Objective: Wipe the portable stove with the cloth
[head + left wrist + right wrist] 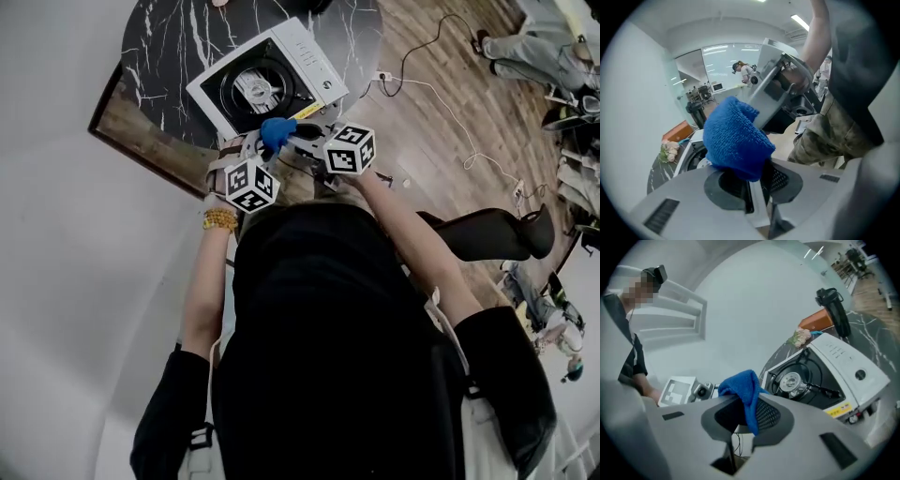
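Observation:
The white portable stove [267,80] with its black burner well [791,380] sits on a round black marble table [178,37]. Just off the stove's near edge, a blue cloth [274,131] hangs bunched in the air between both grippers. In the left gripper view my left gripper [752,177] is shut on the cloth [733,138], which bulges above the jaws. My right gripper [747,417] grips a fold of the same cloth [743,387] from the other side, the fold hanging down between its pads. The cloth does not touch the stove.
A small bunch of flowers [800,337], an orange box [815,320] and a black bottle [832,310] stand on the table beyond the stove. Cables [441,103] trail over the wooden floor at the right, near a black chair [487,234]. A white wall lies at the left.

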